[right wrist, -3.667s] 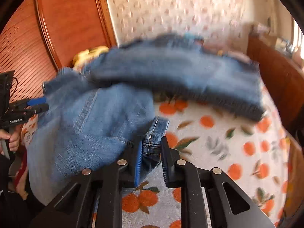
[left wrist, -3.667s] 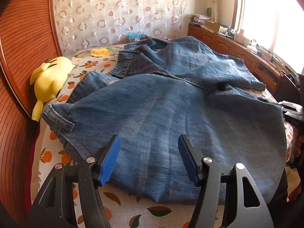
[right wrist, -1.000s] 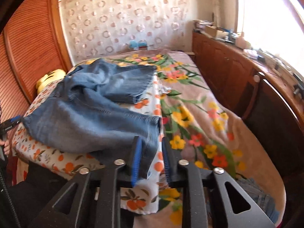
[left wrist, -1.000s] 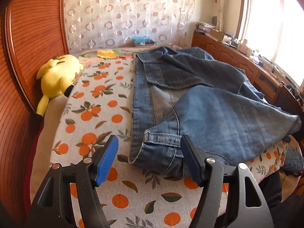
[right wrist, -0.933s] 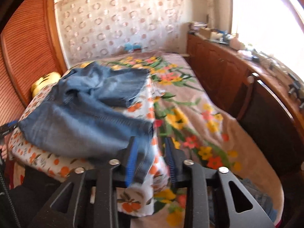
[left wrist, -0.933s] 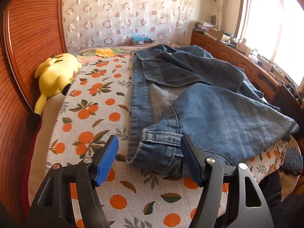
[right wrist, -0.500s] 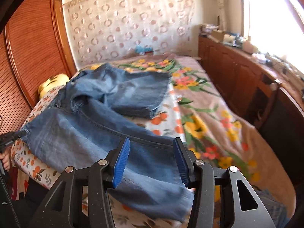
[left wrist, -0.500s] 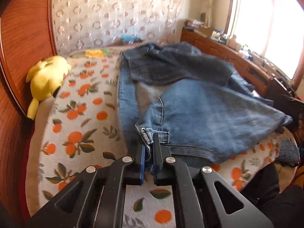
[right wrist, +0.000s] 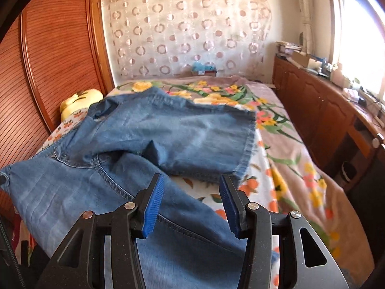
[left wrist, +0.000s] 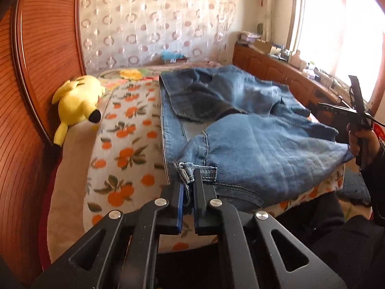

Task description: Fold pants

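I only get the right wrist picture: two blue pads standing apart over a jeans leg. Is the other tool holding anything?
Observer: Yes. The left gripper is shut on the jeans, pinching the waistband at a belt loop.
Visitor: And that yellow lump I half see at the far left?
Observer: It is a yellow plush toy with a black nose, lying on the bed apart from the jeans.
Visitor: Who holds my tool?
Observer: A hand in a dark sleeve grips the right gripper beyond the jeans' far edge.
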`<action>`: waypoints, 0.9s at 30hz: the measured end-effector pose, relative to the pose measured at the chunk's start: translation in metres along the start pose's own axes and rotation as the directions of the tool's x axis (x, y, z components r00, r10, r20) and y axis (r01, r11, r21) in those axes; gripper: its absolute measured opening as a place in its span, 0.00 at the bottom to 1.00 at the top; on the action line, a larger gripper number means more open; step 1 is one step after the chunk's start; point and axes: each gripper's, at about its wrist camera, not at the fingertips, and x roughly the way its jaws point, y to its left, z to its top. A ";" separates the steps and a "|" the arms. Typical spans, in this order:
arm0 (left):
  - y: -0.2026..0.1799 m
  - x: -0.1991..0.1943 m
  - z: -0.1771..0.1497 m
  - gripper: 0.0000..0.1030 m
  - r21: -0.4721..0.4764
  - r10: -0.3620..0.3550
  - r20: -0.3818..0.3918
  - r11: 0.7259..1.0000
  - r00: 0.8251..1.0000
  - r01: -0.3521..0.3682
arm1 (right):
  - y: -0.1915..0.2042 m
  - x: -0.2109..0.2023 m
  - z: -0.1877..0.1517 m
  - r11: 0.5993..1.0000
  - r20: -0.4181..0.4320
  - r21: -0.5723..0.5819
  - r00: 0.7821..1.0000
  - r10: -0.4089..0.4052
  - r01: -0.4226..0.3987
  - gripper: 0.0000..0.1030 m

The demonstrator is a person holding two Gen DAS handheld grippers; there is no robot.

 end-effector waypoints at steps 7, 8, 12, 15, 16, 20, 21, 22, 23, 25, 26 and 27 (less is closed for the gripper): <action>-0.001 -0.005 0.016 0.33 0.019 0.043 0.042 0.999 0.998 -0.044 | -0.002 0.050 -0.014 1.000 -0.066 -0.017 0.998 -0.006 0.005 0.48; -0.002 -0.005 0.023 0.36 0.029 0.040 0.054 0.999 0.998 -0.042 | 0.000 0.058 -0.015 1.000 -0.074 -0.020 0.997 -0.006 0.005 0.48; -0.010 0.006 0.051 0.47 0.076 0.009 0.086 0.997 0.996 -0.016 | -0.001 0.075 -0.021 0.999 -0.095 -0.041 0.995 -0.028 0.024 0.48; -0.022 0.033 0.076 0.47 0.133 0.014 0.069 0.991 0.997 -0.023 | -0.001 0.074 -0.020 0.999 -0.085 -0.037 0.996 -0.033 0.030 0.48; -0.026 0.047 0.086 0.47 0.148 0.009 0.057 0.989 0.998 -0.017 | -0.002 0.075 -0.019 0.999 -0.083 -0.032 0.996 -0.034 0.032 0.48; -0.034 0.088 0.110 0.47 0.169 -0.017 0.004 0.985 1.000 0.016 | -0.006 0.079 -0.021 0.999 -0.094 -0.023 0.995 -0.028 0.026 0.48; -0.036 0.099 0.114 0.47 0.174 -0.019 -0.014 0.985 1.000 0.021 | -0.006 0.078 -0.023 0.999 -0.093 -0.024 0.995 -0.028 0.026 0.48; -0.038 0.112 0.116 0.47 0.177 -0.019 -0.039 0.984 0.999 0.026 | -0.002 0.076 -0.022 0.999 -0.092 -0.026 0.995 -0.030 0.028 0.48; -0.039 0.124 0.116 0.47 0.179 -0.016 -0.067 0.983 0.998 0.027 | -0.001 0.077 -0.023 0.999 -0.091 -0.026 0.995 -0.031 0.028 0.48; -0.041 0.138 0.111 0.47 0.187 -0.011 -0.107 0.982 0.994 0.031 | 0.000 0.076 -0.023 0.999 -0.089 -0.023 0.996 -0.029 0.027 0.48; -0.042 0.143 0.107 0.47 0.192 -0.007 -0.128 0.981 0.992 0.032 | -0.001 0.075 -0.024 1.000 -0.087 -0.019 0.996 -0.027 0.025 0.48; -0.043 0.147 0.102 0.47 0.193 -0.002 -0.147 0.981 0.989 0.030 | 0.001 0.070 -0.025 1.000 -0.084 -0.015 0.996 -0.025 0.024 0.48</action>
